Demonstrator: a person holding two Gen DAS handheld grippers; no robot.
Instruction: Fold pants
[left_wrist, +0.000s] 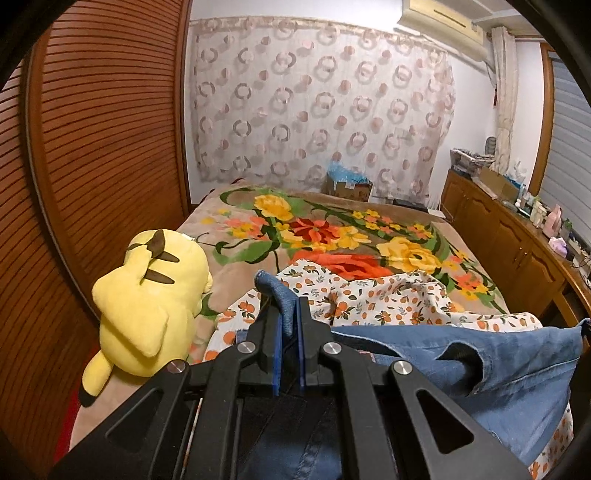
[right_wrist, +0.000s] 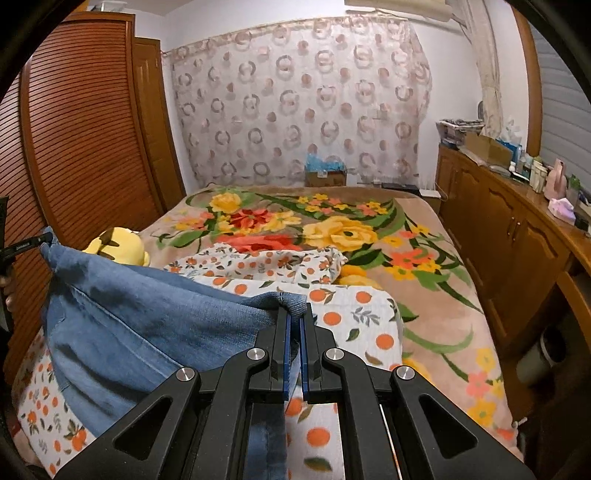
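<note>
- The left gripper (left_wrist: 287, 314) is held above the near end of the bed, its two fingers pointing toward the far wall, roughly level.
- Its fingers are clamped together on a corner of the blue denim pants (left_wrist: 517, 373); a small tuft of denim sticks up past the fingertips and leans to the left.
- From that pinch the cloth runs to the right in the left wrist view, hanging as a slack sheet with a sagging fold in the middle, up to a second raised corner at the right edge.
- The right gripper (right_wrist: 294, 314) is posed in the same way, fingers pointing forward over the bed, and is closed tight on another corner of the pants (right_wrist: 147, 325), with a little denim hem poking out just beyond the tips.
- In the right wrist view the denim stretches leftward and slightly upward from the fingers to the other pinched corner at the far left, so the pants hang between the two grippers, lifted off the bedding.
- Beneath the pants lies an orange-print cloth (right_wrist: 354, 317), crumpled, on the floral blanket (right_wrist: 424, 258) that covers the bed.
- A yellow plush toy (left_wrist: 147, 295) lies at the left side of the bed, next to the slatted wooden wardrobe (left_wrist: 103, 147).
- A wooden cabinet (right_wrist: 517, 240) with small items on top runs along the right side.
</note>
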